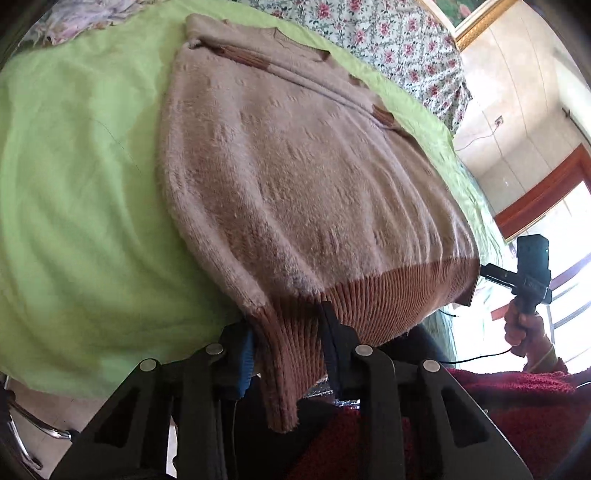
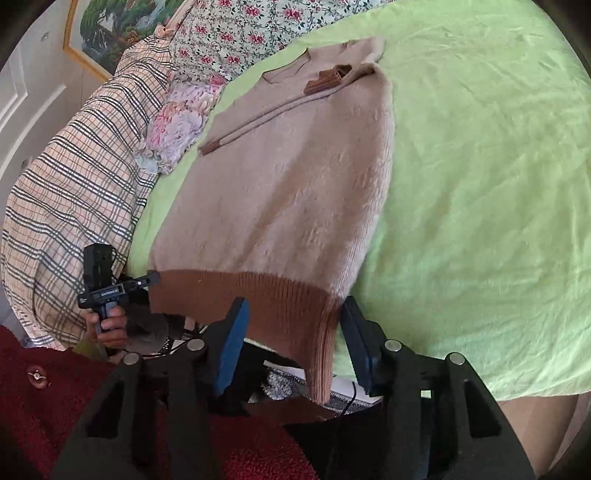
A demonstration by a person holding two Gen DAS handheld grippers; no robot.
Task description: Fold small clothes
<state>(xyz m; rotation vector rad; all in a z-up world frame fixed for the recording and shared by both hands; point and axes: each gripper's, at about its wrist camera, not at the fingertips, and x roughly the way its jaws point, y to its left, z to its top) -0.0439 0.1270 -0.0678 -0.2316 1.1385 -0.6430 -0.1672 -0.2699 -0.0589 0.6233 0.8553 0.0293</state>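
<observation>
A fuzzy beige sweater (image 1: pixel 295 173) with a brown ribbed hem lies on the green sheet (image 1: pixel 74 184), sleeves folded across the chest. My left gripper (image 1: pixel 288 332) holds the hem's left corner between its fingers; the ribbing hangs down between them. In the right wrist view the sweater (image 2: pixel 295 184) lies ahead, and my right gripper (image 2: pixel 291 328) straddles the hem's right corner with its jaws apart, the pads clear of the cloth. The right gripper also shows in the left wrist view (image 1: pixel 487 273), at the hem's far corner. The left gripper shows in the right wrist view (image 2: pixel 153 278).
A plaid blanket (image 2: pixel 74 206) and floral pillows (image 2: pixel 236 37) lie along the bed's far side. A framed painting (image 2: pixel 107 26) hangs on the wall. The bed edge is close below both grippers. The person wears a red fleece (image 1: pixel 517 406).
</observation>
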